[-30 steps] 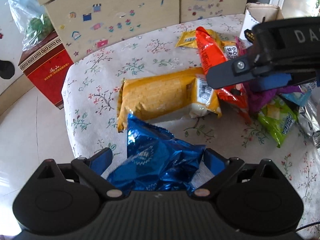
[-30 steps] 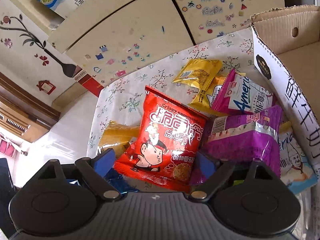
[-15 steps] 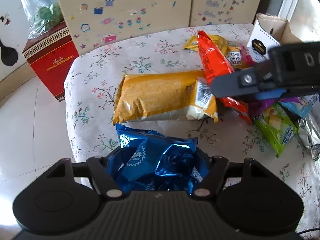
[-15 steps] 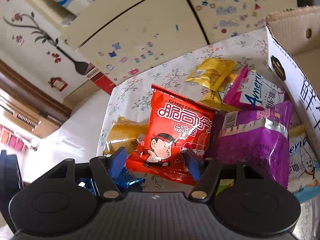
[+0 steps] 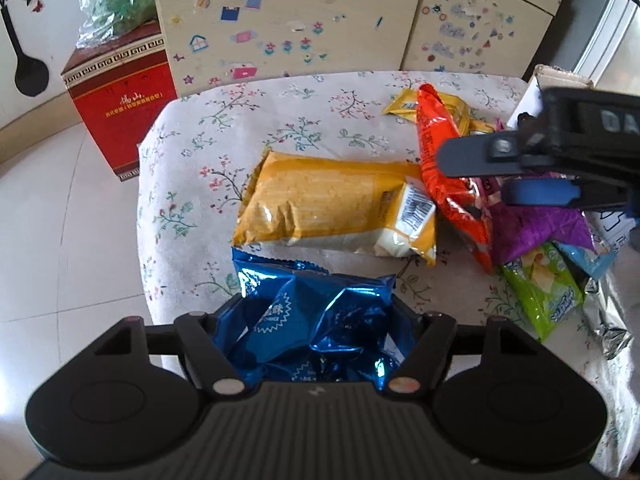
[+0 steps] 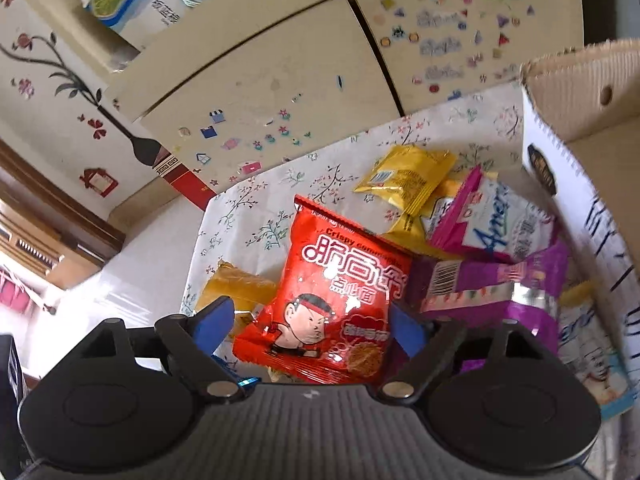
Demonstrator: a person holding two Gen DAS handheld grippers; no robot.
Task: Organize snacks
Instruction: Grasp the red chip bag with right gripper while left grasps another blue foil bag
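Your table [image 5: 280, 112], under its flowered cloth, carried everything, with the stickered cabinet [image 5: 296, 20] behind it at 12 o'clock and the red carton [image 5: 120, 112] on the floor at 10 o'clock in your left view. The cardboard box [image 6: 576, 92] stood at 2 o'clock in your right view, open-topped; what lay inside it could not be seen.

The long yellow packet [image 5: 332, 208] lay flat mid-table, its barcode end touching the red snack bag [image 6: 336, 300]. That red bag leaned up between your right gripper [image 6: 308, 328] and the rest of the pile. Its jaws had just been widening and stood open around the bag's lower edge, one blue pad well clear at 9 o'clock, the other hidden behind the bag's side. The purple packet [image 6: 496, 288] pressed against it at 3 o'clock, with the pink-and-white packet [image 6: 496, 220] and small yellow packet [image 6: 408, 172] stacked beyond. The green packet [image 5: 540, 296] lay at 4 o'clock in your left view.

Your left gripper [image 5: 316, 320] had clamped the crumpled blue foil bag [image 5: 320, 312] at the table's near edge, jaws drawn in narrow and the foil bulging up between them.
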